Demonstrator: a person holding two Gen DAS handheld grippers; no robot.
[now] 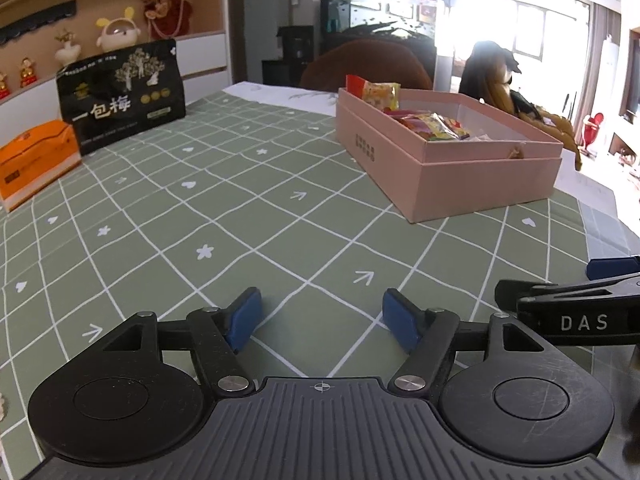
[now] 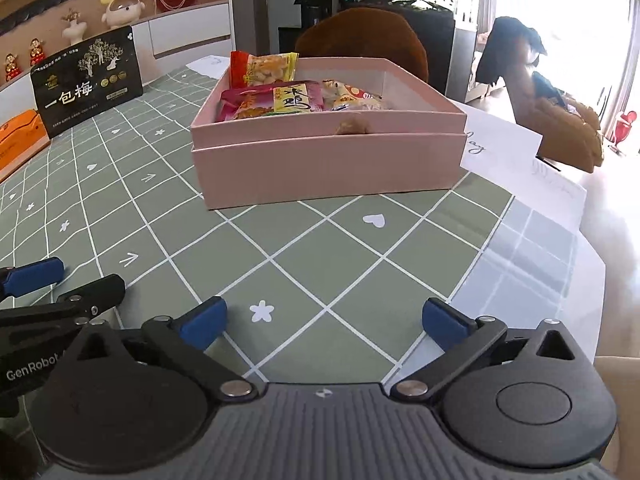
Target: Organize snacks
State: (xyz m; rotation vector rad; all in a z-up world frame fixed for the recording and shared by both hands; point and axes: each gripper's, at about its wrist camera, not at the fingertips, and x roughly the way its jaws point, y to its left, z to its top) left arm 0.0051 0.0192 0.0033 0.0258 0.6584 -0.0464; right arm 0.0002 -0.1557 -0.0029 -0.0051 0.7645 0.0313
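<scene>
A pink box [image 1: 460, 176] [image 2: 328, 164] stands on the green checked tablecloth, holding several snack packets [image 1: 434, 126] [image 2: 290, 98]. A large black snack bag [image 1: 122, 96] [image 2: 88, 84] stands upright at the far left, with an orange box [image 1: 36, 160] [image 2: 18, 140] beside it. My left gripper [image 1: 322, 320] hovers low over the bare cloth, open, nothing between its blue pads. My right gripper [image 2: 324, 322] is also open and empty, short of the pink box. Each gripper shows at the edge of the other's view.
White paper sheets [image 2: 504, 140] lie to the right of the pink box by the table's edge. A brown chair back [image 2: 360, 36] rises behind the table. Shelves with figurines [image 1: 116, 34] line the far left wall.
</scene>
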